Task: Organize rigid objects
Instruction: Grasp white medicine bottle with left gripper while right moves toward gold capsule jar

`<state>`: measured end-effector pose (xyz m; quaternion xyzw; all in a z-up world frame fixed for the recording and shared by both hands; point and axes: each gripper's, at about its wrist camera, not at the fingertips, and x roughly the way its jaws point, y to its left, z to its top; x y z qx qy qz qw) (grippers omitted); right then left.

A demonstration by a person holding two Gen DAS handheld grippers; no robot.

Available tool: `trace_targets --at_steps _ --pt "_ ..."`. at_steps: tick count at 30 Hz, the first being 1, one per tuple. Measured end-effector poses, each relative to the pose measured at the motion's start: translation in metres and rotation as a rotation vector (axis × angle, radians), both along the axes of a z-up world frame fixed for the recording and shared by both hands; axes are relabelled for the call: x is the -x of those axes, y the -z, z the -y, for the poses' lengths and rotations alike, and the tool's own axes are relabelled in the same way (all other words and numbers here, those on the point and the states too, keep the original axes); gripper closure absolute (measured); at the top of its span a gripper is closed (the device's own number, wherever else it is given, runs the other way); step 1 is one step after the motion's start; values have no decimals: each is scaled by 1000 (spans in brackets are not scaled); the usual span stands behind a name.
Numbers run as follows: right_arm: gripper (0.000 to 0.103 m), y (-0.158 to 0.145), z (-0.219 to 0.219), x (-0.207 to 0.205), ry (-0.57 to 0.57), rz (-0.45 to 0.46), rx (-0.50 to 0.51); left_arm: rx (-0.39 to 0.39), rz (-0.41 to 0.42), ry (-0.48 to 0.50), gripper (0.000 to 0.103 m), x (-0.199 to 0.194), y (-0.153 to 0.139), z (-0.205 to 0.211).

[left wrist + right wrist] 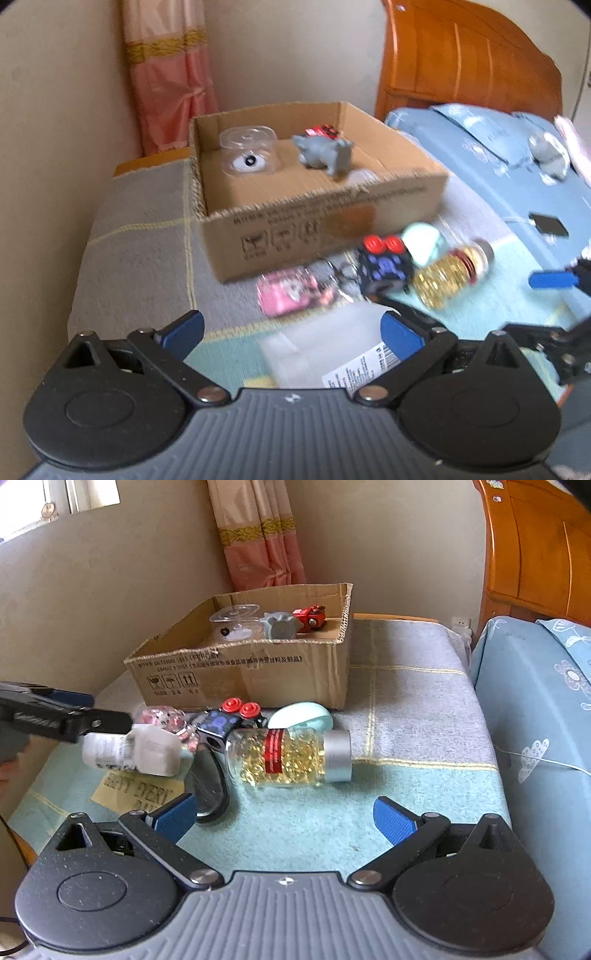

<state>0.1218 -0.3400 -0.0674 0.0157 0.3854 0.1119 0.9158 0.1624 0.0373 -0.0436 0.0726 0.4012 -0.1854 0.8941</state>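
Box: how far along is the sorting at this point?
Done: a clear case, grey toy and red car lie in the box. In hand: nothing yet; the left gripper is open around a white bottle, the right gripper open and empty. To go: pill jar, cube, pink trinket, mint case.

- The whole left wrist view is smeared by motion blur; the print on the cardboard box (321,218) cannot be read there.
- The white bottle (325,354) is partly covered by the left gripper (291,332), and its label text is too blurred to read.
- The right gripper (561,295) is cut off by the picture's right edge.
- The yellow note (136,794) is half hidden, its writing only partly legible.
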Motion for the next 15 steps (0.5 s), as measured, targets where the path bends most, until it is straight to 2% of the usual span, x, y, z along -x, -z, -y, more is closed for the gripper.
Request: trace_targets --at_steps 4,7,11,15 --pt "0 15 -3 5 6 -16 69 4 16 50 2 15 -3 11" --pt "0 25 -2 7 11 -42 71 6 12 88 2 19 2 28" --pt "0 33 0 12 33 -41 86 -56 8 101 2 19 19 49" --pt "0 37 -3 14 30 -32 133 -117 21 78 2 21 28 50"
